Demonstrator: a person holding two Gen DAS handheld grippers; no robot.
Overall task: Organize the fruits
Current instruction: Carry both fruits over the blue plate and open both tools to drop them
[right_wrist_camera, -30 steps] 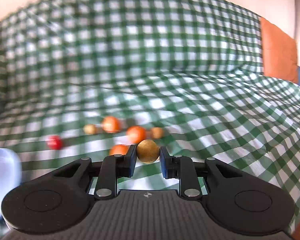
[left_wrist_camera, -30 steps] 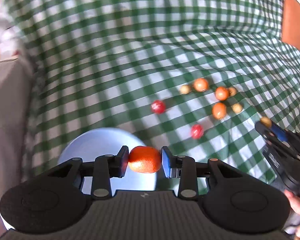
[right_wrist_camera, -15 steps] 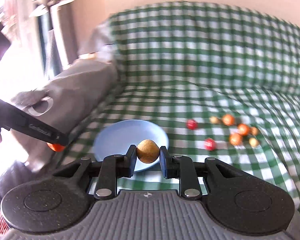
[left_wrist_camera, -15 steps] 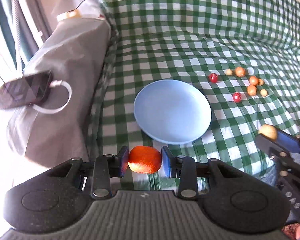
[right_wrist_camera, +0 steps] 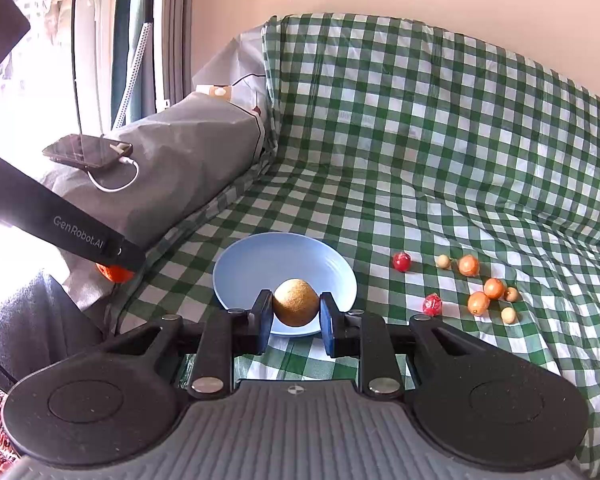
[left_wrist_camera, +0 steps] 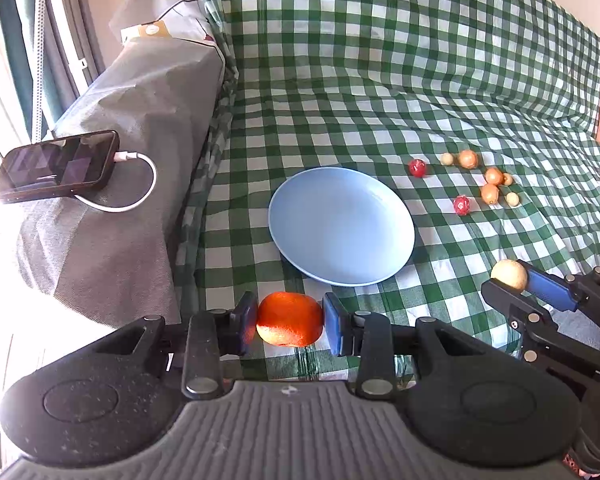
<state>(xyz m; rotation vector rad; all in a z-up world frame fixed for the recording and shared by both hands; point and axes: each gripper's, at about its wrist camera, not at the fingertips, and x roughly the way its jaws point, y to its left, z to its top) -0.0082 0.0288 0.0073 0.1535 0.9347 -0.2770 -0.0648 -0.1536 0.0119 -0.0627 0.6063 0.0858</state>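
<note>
Orange, dimpled mandarin (left_wrist_camera: 289,318) pinched in left claw (left_wrist_camera: 290,322); tan, round fruit (right_wrist_camera: 295,302) in right claw (right_wrist_camera: 294,316).

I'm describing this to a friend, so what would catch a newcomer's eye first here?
Each gripper grips a fruit: the left gripper an orange fruit, the right gripper a tan round fruit. Ahead, an empty blue plate lies on the green checked cloth, small fruits scattered to its right.

left gripper (left_wrist_camera: 290,324) clamps orange fruit (left_wrist_camera: 290,323); empty blue plate (left_wrist_camera: 300,216) beyond, on checked cloth (left_wrist_camera: 380,80).
</note>
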